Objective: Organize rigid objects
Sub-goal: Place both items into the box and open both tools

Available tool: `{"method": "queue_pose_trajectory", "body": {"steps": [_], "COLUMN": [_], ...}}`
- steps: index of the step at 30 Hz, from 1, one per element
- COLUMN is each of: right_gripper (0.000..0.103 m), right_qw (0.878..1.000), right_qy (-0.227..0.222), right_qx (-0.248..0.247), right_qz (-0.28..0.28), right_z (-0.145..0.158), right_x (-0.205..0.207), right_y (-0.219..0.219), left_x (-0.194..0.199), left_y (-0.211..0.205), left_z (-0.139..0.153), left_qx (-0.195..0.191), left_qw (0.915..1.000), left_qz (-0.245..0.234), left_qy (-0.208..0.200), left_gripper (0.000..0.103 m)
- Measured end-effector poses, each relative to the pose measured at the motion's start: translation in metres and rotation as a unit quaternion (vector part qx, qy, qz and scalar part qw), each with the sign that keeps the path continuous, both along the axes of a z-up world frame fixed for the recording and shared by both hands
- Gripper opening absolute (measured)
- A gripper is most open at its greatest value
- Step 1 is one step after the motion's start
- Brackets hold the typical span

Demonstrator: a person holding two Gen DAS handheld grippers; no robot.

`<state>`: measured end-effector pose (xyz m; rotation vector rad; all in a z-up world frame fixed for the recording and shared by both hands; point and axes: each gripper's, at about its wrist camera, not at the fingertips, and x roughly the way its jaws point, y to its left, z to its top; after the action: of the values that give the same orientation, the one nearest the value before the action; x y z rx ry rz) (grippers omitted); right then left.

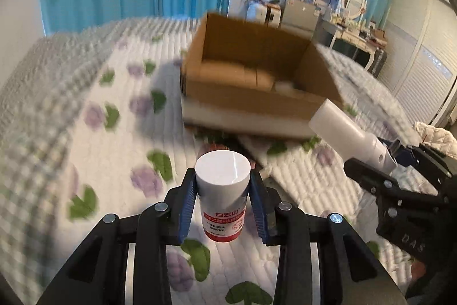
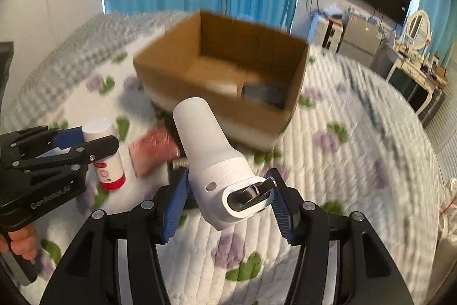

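**Two loads up, one box ahead**

Left wrist view shows the left tool (image 1: pixel 223 202) closed on a white bottle (image 1: pixel 222 196) with a red-and-white label, the blue pads pressing its sides just under the cap. The bottle stands upright between the fingers, held above the quilted bed (image 1: pixel 94 139). The cardboard box (image 1: pixel 251 85) sits open-topped straight ahead and slightly right, toward the far part of the bed, well apart from the bottle.

The right tool (image 2: pixel 225 205) is closed around the narrow end of a white nozzle-like plastic piece (image 2: pixel 208 153), whose long axis slants up and forward, wide mouth pointing toward the box (image 2: pixel 225 82). From this side the box lies directly ahead, its near wall just beyond the mouth of the piece, so the right hand looks the nearer of the two to a drop, in my judgement. The coming move turns on clearing that near wall before either tool opens.

Only the right wrist view shows a red pack (image 2: pixel 152 150) lying on the bed between the tools and the box, and a dark item (image 2: pixel 264 95) with something pale beside it already inside the box. The left view shows only a pale shape in there. Both pictures are blurred around the box, so its contents are hard to name.
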<state>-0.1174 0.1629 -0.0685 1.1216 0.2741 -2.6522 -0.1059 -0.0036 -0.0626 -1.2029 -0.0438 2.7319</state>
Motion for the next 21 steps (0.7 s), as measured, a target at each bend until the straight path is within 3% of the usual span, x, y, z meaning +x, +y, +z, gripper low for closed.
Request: {"method": "queue_pose_trajectory", "body": {"steps": [7,10,14,21], "right_gripper": [0.055,0.055,0.055,0.055], "right_qw": [0.998,0.997,0.997,0.998], "right_qy": [0.056,0.075,0.081,0.064], "right_qx": [-0.021,-0.019,-0.019,-0.008], "right_qz": [0.008,0.011,0.005,0.003], "right_z": [0.073,0.094,0.098,0.064], "right_x": [-0.041,-0.069,-0.110,-0.160], "right_y": [0.003,0.002,0.001,0.006], "left_x": [-0.041,-0.075,-0.126,-0.185], "left_y": [0.006,0.015,0.024,0.045], "left_z": [0.086,0.104,0.091,0.025], "left_qx": [-0.008,-0.034,-0.055,-0.093], "left_qw": [0.9979,0.9963,0.9969,0.9942], "left_qz": [-0.022,-0.028,-0.030,-0.049], "left_qy": [0.061,0.074,0.047,-0.025], "left_gripper": [0.037,0.037,0.037,0.037]}}
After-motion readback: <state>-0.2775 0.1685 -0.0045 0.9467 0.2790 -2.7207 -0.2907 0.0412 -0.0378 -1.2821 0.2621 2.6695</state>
